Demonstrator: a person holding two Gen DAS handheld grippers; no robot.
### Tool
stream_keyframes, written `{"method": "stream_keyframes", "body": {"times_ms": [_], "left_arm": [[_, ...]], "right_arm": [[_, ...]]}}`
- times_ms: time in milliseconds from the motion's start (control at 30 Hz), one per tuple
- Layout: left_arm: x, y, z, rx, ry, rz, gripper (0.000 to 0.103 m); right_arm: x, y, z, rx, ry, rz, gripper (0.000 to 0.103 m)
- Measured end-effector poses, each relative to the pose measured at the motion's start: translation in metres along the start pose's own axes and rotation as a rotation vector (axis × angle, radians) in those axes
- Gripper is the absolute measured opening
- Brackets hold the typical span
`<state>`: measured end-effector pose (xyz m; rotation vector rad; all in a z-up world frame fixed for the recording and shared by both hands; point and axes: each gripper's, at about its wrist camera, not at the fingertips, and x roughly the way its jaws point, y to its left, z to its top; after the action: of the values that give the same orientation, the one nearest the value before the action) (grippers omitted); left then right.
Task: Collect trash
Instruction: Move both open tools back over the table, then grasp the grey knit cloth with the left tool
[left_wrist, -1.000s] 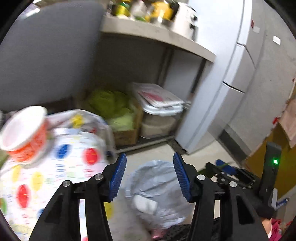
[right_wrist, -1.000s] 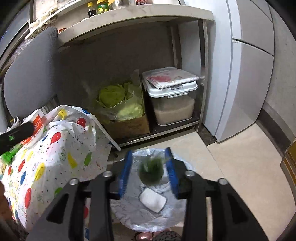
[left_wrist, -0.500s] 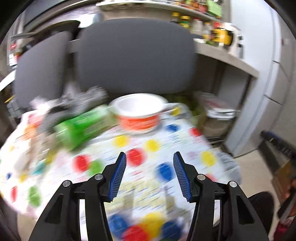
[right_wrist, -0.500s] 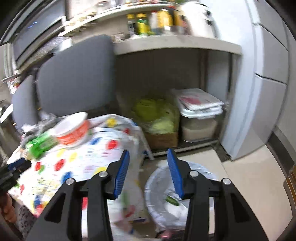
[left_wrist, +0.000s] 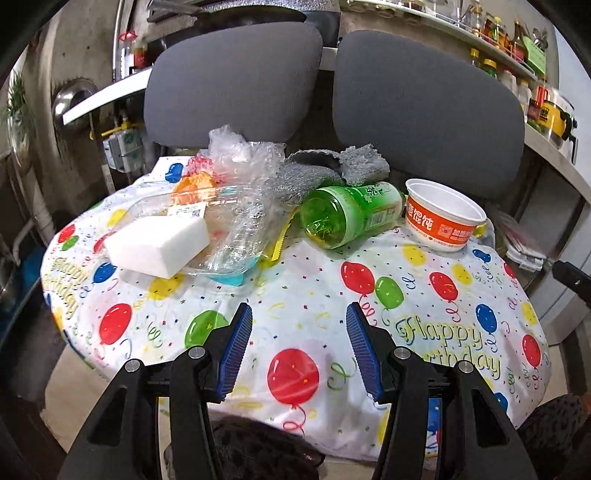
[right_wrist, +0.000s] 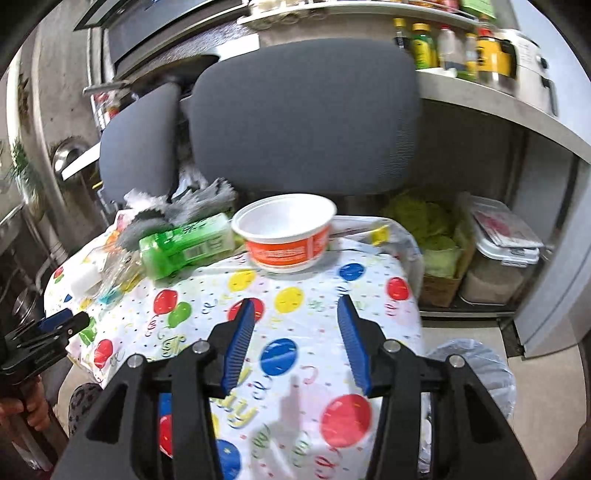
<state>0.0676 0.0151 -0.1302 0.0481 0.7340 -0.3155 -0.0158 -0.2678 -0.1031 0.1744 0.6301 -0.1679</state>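
Observation:
Trash lies at the far side of the table with the balloon cloth (left_wrist: 314, 291): a white foam block (left_wrist: 157, 245), a clear plastic tray (left_wrist: 229, 221), crumpled clear wrap (left_wrist: 240, 155), a grey rag (left_wrist: 332, 166), a green bottle on its side (left_wrist: 347, 214) and an orange-white paper bowl (left_wrist: 441, 216). The bowl (right_wrist: 286, 232) and bottle (right_wrist: 184, 247) also show in the right wrist view. My left gripper (left_wrist: 297, 345) is open and empty above the table's near edge. My right gripper (right_wrist: 293, 341) is open and empty, short of the bowl. A bin lined with a grey bag (right_wrist: 476, 373) stands on the floor at the right.
Two grey chair backs (left_wrist: 236, 77) (left_wrist: 424, 96) stand behind the table. A shelf with bottles and jars (right_wrist: 461, 48) runs along the right. Under it are a cardboard box of greens (right_wrist: 432, 240) and a lidded plastic container (right_wrist: 498, 258).
Both grippers have swung left from over the bin to face the table. The right gripper let the green scrap drop into the bin and is now empty.

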Motion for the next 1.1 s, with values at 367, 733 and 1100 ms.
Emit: {"method": "stream_keyframes", "body": {"times_ms": [367, 733, 1100], "left_arm": [[0.045, 0.006, 0.072, -0.041, -0.074, -0.027, 0.062], [0.133, -0.014, 0.126, 0.002, 0.016, -0.049, 0.069], [0.114, -0.018, 0.123, 0.003, -0.050, -0.102, 0.006]], "right_arm": [[0.042, 0.021, 0.025, -0.032, -0.019, 0.023, 0.049], [0.091, 0.016, 0.051, -0.025, -0.035, 0.021, 0.055], [0.093, 0.013, 0.052, -0.032, -0.029, 0.014, 0.057]]}}
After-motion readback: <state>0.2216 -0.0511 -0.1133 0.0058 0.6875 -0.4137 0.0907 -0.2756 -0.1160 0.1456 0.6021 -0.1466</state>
